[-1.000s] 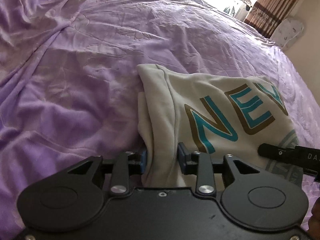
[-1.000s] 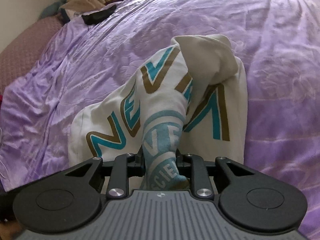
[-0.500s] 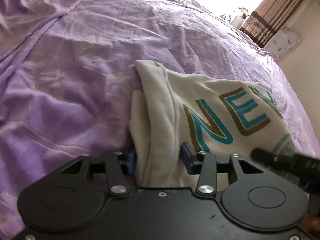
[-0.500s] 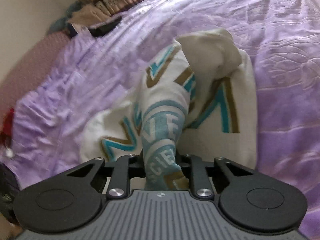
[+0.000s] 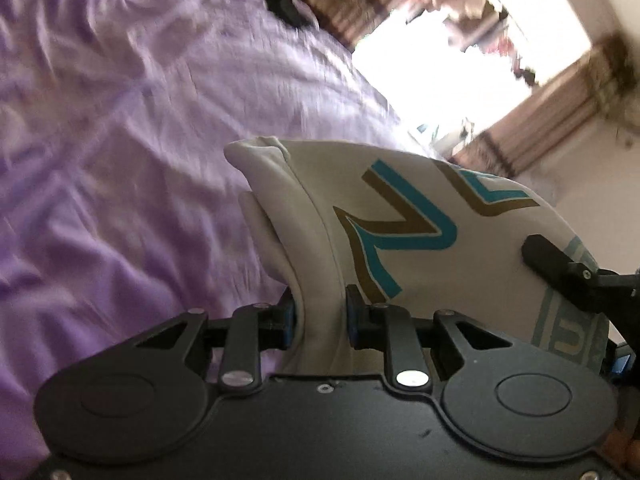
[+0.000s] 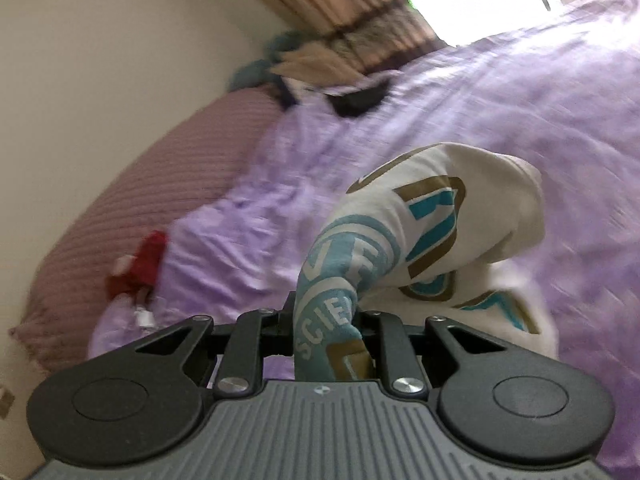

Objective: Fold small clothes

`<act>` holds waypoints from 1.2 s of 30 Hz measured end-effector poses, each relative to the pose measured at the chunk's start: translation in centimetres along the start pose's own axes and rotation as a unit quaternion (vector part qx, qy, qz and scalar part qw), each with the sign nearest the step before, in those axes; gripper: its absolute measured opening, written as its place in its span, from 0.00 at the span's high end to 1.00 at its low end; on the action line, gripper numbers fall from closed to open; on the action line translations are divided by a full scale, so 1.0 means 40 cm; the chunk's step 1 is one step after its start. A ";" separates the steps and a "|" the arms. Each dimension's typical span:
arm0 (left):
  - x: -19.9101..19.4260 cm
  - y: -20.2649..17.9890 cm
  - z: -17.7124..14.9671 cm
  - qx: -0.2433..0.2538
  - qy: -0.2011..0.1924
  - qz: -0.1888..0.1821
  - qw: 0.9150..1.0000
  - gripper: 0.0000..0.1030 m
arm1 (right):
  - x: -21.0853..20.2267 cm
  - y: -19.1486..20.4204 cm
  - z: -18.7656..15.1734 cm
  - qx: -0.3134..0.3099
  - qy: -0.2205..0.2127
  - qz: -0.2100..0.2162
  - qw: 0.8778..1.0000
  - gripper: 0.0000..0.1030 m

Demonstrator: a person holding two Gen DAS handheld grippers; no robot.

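Left wrist view: left gripper (image 5: 319, 314) tilted up, clamping the cream shirt (image 5: 400, 216) — right gripper (image 6: 326, 330) likewise pinching it.

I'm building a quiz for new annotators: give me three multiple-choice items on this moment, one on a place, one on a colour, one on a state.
1. Where does the red item lie?
A. beside the ribbed pillow
B. on the shirt
C. in the left tongs

2. What colour is the bedspread?
A. green
B. purple
C. white

3. How is the white shirt held?
A. left tongs only
B. by neither
C. by both tongs

Answers: 1 A, it lies at the pillow's edge on the spread. 2 B, purple in both views. 3 C, the left tongs and right tongs are each shut on its cloth.
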State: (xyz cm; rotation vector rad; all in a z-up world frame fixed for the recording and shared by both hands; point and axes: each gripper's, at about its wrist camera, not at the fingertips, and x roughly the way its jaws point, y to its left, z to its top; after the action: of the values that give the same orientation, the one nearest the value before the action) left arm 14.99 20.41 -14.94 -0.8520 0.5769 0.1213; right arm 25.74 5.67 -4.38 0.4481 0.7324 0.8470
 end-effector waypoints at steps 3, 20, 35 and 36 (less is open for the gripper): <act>-0.073 -0.020 0.055 0.008 -0.037 -0.014 0.999 0.79 | -0.019 0.053 0.039 -0.009 -0.022 0.036 0.999 0.80; 0.186 -0.070 -0.244 0.083 0.149 0.086 0.982 0.72 | -0.109 -0.464 -0.184 0.166 0.040 -0.173 0.970 0.72; 0.071 -0.288 -0.210 0.221 0.079 0.060 0.970 0.57 | -0.231 -0.222 -0.145 -0.081 -0.013 -0.267 0.960 0.69; 0.091 -0.284 -0.232 0.224 0.094 0.069 0.968 0.56 | -0.216 -0.242 -0.155 -0.063 0.010 -0.251 0.966 0.71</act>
State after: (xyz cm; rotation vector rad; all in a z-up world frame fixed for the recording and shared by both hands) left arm 17.74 5.59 -13.96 -0.3856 0.8057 0.0324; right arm 22.26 -6.54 -11.12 0.1264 0.7608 0.4163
